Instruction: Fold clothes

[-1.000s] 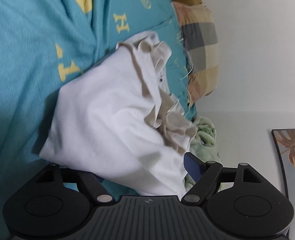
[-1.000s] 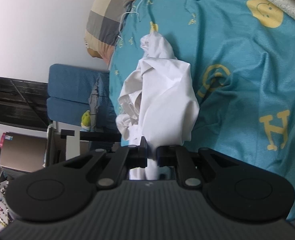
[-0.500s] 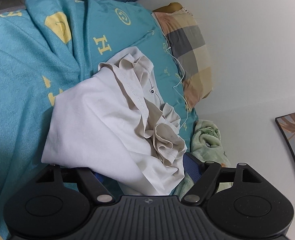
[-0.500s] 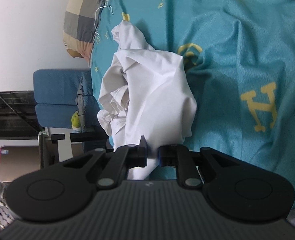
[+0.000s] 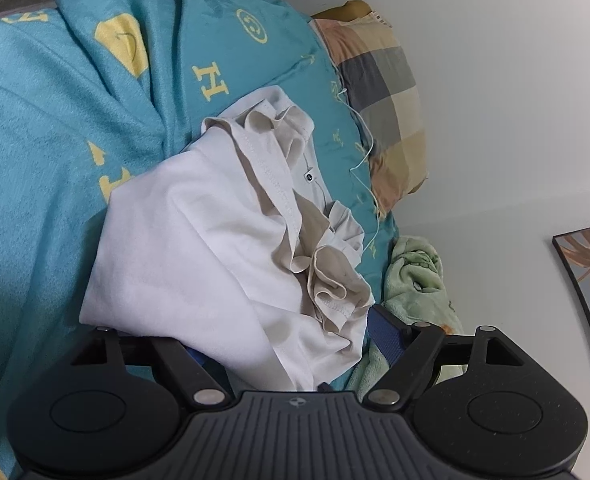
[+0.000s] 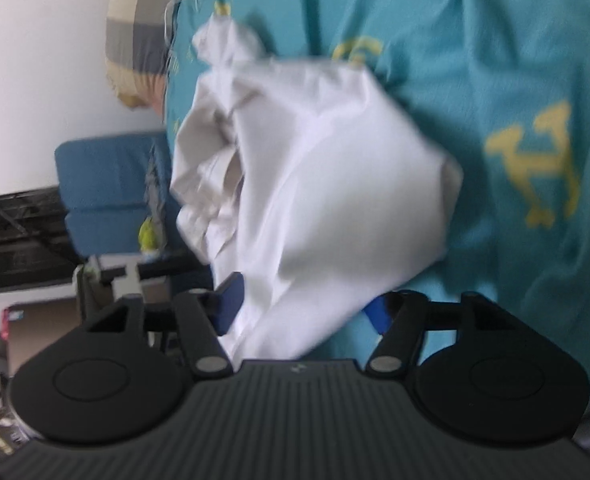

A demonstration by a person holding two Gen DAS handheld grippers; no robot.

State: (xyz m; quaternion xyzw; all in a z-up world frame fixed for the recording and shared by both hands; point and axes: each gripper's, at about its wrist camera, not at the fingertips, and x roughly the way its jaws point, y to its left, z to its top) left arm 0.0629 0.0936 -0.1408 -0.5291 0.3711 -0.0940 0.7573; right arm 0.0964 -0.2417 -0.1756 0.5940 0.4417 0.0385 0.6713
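white shirt (image 5: 199, 248) lies on the bed (image 5: 47, 128) just ahead of both claws, doubled over w/ one smooth panel on top, but collar and sleeve ends bunch loose at the far side. left claw (image 5: 291, 348) and right claw (image 6: 299, 312) both wide open, cloth lying between the fingers, gripping nothing. partly folded at best; loose ends need tucking and squaring.

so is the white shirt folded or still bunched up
Bunched up: the white shirt lies in a crumpled heap on the teal blanket, hems rumpled.
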